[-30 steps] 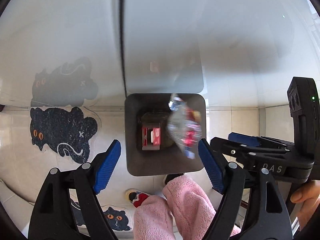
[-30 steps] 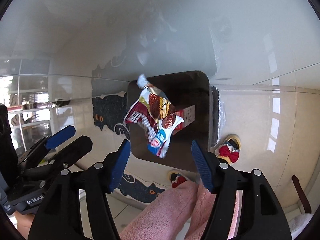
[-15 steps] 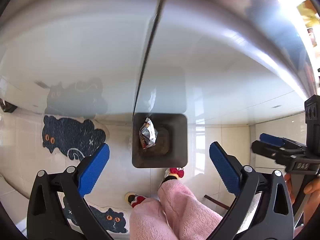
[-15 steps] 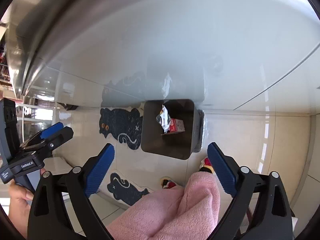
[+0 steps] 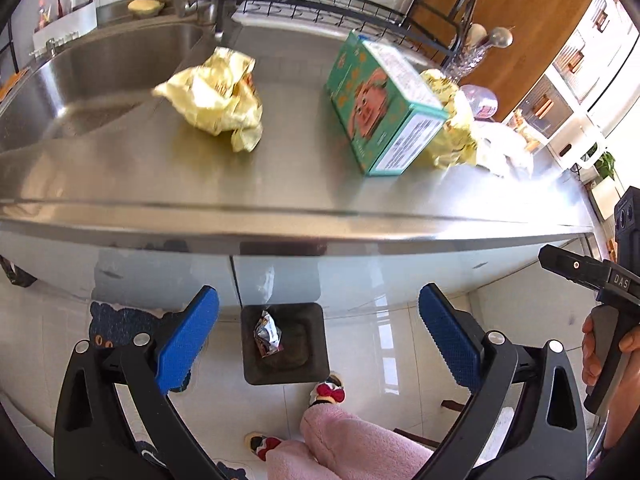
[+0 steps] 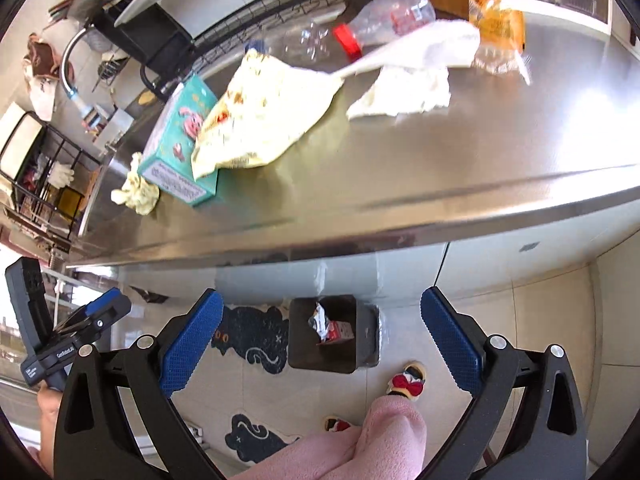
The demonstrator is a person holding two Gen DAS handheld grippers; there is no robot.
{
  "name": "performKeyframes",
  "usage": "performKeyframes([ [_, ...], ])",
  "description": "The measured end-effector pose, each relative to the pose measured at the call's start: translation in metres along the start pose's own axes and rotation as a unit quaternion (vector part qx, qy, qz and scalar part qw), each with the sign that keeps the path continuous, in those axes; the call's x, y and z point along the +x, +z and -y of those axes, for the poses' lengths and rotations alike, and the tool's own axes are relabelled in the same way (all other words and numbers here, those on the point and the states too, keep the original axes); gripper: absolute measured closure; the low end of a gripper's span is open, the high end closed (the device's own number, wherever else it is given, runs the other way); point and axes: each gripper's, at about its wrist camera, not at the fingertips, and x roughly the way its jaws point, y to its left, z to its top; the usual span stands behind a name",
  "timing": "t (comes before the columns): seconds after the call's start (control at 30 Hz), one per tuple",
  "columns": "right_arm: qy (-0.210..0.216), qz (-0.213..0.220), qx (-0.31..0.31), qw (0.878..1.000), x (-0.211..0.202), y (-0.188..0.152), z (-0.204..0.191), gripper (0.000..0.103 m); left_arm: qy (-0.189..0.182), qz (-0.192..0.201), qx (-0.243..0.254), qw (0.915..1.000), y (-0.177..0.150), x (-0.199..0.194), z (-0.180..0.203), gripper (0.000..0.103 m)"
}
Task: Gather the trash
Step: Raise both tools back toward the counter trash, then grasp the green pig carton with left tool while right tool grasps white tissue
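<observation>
We hold both sets of fingers fully released with nothing between them: the left gripper (image 5: 318, 336) and the right gripper (image 6: 322, 338) both frame the floor below the bench edge.

Change since a second ago: each gripper then hung low over the bin with a wrapper in its opening. Now both have risen to bench level, and the dropped snack wrapper (image 5: 267, 333) lies inside the dark square bin (image 5: 316, 374), beside a small red carton (image 6: 340, 330) seen from the right wrist. We judge this delivery done and the next pickup due.

Remaining trash on the steel bench (image 5: 280, 184):
- a crumpled yellow wrapper (image 5: 218, 98) near the sink (image 5: 100, 68);
- a green box (image 5: 384, 108) lying on its side;
- a flattened yellow wrapper (image 6: 264, 120) resting against that box;
- white tissue (image 6: 408, 80), well right of the box;
- a clear bottle with a red cap (image 6: 384, 20) toward the rear;
- an orange packet (image 6: 496, 20) at the far right.

Surroundings: a black dish rack (image 5: 340, 4) runs along the rear of the bench, and a tap (image 6: 70, 68) stands at the sink. The person's pink sleeve (image 6: 380, 440) and slippers (image 6: 406, 384) are below, on a tiled floor with cat-shaped mats (image 6: 252, 336).

Obstructions: the front bench edge lies between the fingers and the trash, so we expect to clear it before reaching forward. The flattened wrapper overlaps the box, so the two may shift together.
</observation>
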Motion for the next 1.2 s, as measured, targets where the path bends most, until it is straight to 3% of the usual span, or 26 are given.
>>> performKeyframes([
  [0.13,0.002,0.031,0.001,1.000,-0.015,0.028,0.005,0.010,-0.013,0.028,0.012,0.9995,0.029,-0.012,0.023,0.008],
  [0.4,-0.022,0.036,-0.005,0.999,-0.002,0.072,0.024,0.030,-0.017,0.058,0.017,0.9980,0.073,-0.006,0.055,0.008],
  [0.77,-0.028,0.023,-0.021,0.999,0.035,0.113,0.037,0.035,0.003,0.061,0.007,0.9981,0.114,0.033,0.071,0.009],
  [0.97,-0.035,0.011,-0.037,0.999,0.056,0.128,0.038,0.040,0.033,0.035,0.009,0.9988,0.122,0.054,0.068,0.028],
  [1.07,-0.041,-0.002,-0.044,0.998,0.068,0.129,0.039,0.047,0.035,0.023,-0.001,0.9991,0.119,0.062,0.060,0.044],
  [1.1,-0.049,0.001,-0.050,0.998,0.069,0.128,0.039,0.051,0.034,0.019,-0.004,0.9992,0.118,0.065,0.058,0.052],
  [1.17,-0.071,0.008,-0.066,0.995,0.070,0.125,0.036,0.066,0.037,0.020,-0.007,0.9991,0.116,0.066,0.056,0.057],
  [1.2,-0.083,0.009,-0.071,0.994,0.070,0.125,0.036,0.082,0.039,0.020,-0.005,0.9990,0.116,0.066,0.056,0.058],
])
